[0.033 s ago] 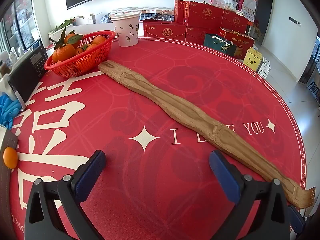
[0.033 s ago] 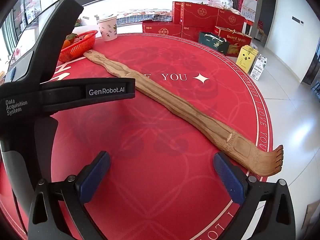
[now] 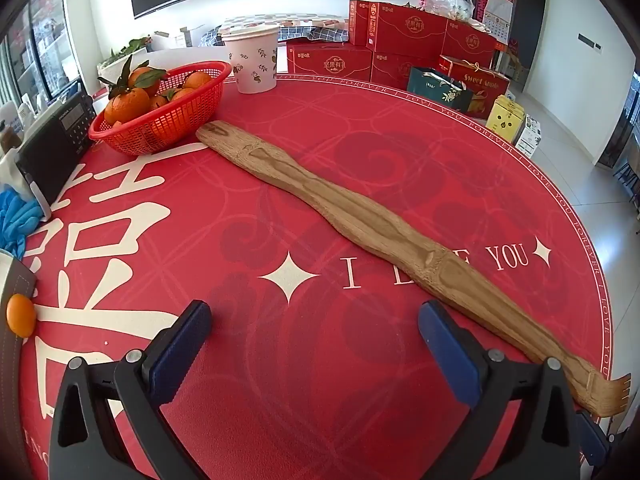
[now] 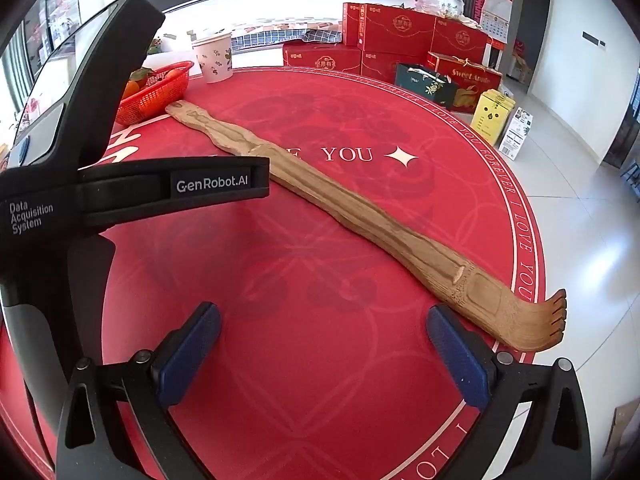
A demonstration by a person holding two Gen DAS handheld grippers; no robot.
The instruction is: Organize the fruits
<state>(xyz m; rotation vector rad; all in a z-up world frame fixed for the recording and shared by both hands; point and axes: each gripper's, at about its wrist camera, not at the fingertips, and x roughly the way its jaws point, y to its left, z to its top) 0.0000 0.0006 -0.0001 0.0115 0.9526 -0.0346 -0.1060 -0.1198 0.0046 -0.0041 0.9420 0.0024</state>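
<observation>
While both tools hover spread wide and empty, the left gripper (image 3: 314,340) and right gripper (image 4: 322,344) hold nothing; a loose orange (image 3: 21,315) sits at the table's left edge, well apart from the red basket (image 3: 168,120) of oranges at the far side; reach left for it first, squeezing gently; a wooden back scratcher (image 3: 384,232) crosses the round red tablecloth (image 3: 280,360); red gift boxes (image 3: 404,44) line the bright room behind.

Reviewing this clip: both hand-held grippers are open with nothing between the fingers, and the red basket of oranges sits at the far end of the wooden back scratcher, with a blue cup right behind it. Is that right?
One detail is wrong: the cup behind the red basket is white with a leaf print, not blue, as the left wrist view shows. Otherwise correct: both the left hand-held gripper and right hand-held gripper are open and empty, and the basket of oranges sits by the back scratcher's far end.
</observation>
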